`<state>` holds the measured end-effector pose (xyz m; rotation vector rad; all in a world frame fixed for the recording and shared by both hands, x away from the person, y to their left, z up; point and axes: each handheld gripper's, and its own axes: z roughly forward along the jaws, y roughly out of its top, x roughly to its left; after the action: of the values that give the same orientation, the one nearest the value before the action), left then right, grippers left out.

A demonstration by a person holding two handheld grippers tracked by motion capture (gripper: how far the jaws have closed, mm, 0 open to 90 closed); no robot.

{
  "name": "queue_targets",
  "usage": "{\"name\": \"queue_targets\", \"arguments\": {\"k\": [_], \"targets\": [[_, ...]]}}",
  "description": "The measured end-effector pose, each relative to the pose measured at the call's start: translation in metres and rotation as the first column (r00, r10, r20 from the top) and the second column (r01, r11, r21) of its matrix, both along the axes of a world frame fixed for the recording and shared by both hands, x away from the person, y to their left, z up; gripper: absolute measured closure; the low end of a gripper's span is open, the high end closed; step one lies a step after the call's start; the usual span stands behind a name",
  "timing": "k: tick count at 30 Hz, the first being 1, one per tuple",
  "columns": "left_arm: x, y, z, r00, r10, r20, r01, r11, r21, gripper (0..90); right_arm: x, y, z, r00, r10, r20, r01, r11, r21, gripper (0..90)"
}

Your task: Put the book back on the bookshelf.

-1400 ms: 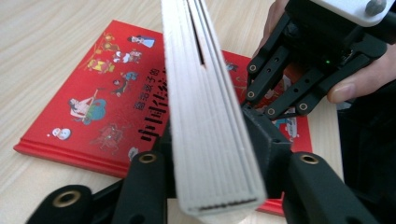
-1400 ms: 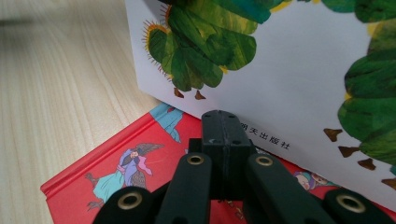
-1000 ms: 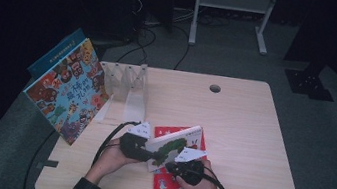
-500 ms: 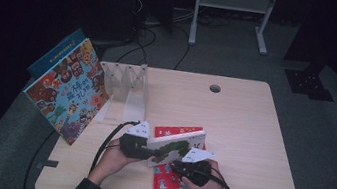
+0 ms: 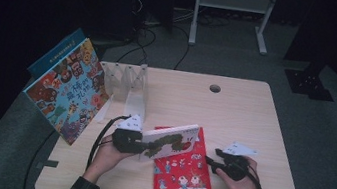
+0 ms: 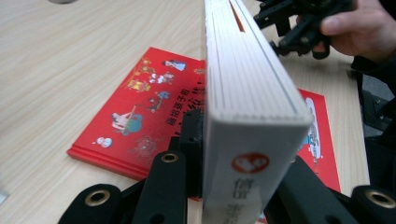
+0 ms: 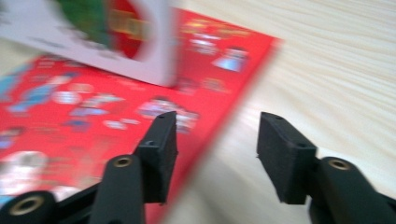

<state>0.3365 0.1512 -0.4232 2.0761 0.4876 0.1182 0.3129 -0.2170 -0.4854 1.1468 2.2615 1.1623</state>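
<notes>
**Left gripper holds a white book on edge above a red book**

At the far left edge of the wooden table [image 5: 235, 109], a large colourful picture book [image 5: 67, 90] leans upright, with a clear plastic rack [image 5: 128, 82] just to its right. Nearer the person, the left gripper [image 5: 148, 146] is clamped on a thick white book [image 6: 247, 116], gripping it at one end so it stands on edge, raised over the red book [image 5: 183, 170]. The red book lies flat on the table near the front edge, partly beneath the white one. To the right, the right gripper [image 5: 208, 160] is held in the person's hand just beside the red book's right edge, its jaws spread apart and gripping nothing.
</notes>
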Motion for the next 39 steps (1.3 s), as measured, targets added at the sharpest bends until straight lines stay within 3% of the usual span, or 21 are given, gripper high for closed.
{"name": "queue_targets", "arguments": {"k": [4, 10, 18, 23, 28, 35, 39], "targets": [[0.001, 0.008, 0.003, 0.9998, 0.019, -0.001, -0.019, 0.9998, -0.009, 75.2, 0.009, -0.029, -0.003, 0.9957, -0.092, -0.009, 0.092, 0.996, -0.007, 40.3], [0.000, 0.024, 0.010, 0.9985, 0.055, 0.004, -0.055, 0.9978, -0.037, 75.1, 0.019, -0.063, -0.012, 0.9788, -0.203, -0.027, 0.202, 0.979, -0.021, 36.1], [-0.001, 0.053, 0.019, 0.9927, 0.120, 0.016, -0.118, 0.9902, -0.075, 75.1, 0.025, -0.081, -0.016, 0.9587, -0.282, -0.041, 0.280, 0.959, -0.040, 34.3], [-0.003, 0.073, 0.023, 0.9855, 0.168, 0.023, -0.165, 0.9817, -0.094, 75.1, 0.026, -0.084, -0.016, 0.9526, -0.301, -0.045, 0.299, 0.953, -0.042, 31.9], [-0.004, 0.093, 0.025, 0.9765, 0.215, 0.021, -0.211, 0.9715, -0.108, 75.1, 0.027, -0.081, -0.017, 0.9572, -0.287, -0.036, 0.284, 0.956, -0.076, 26.0], [-0.007, 0.120, 0.026, 0.9644, 0.264, 0.012, -0.261, 0.9576, -0.123, 75.1, 0.028, -0.081, -0.017, 0.9568, -0.288, -0.038, 0.285, 0.955, -0.076, 24.9], [-0.009, 0.131, 0.027, 0.9604, 0.278, 0.012, -0.275, 0.9535, -0.124, 75.1, 0.028, -0.081, -0.017, 0.9561, -0.290, -0.039, 0.287, 0.955, -0.076, 24.5]]}}
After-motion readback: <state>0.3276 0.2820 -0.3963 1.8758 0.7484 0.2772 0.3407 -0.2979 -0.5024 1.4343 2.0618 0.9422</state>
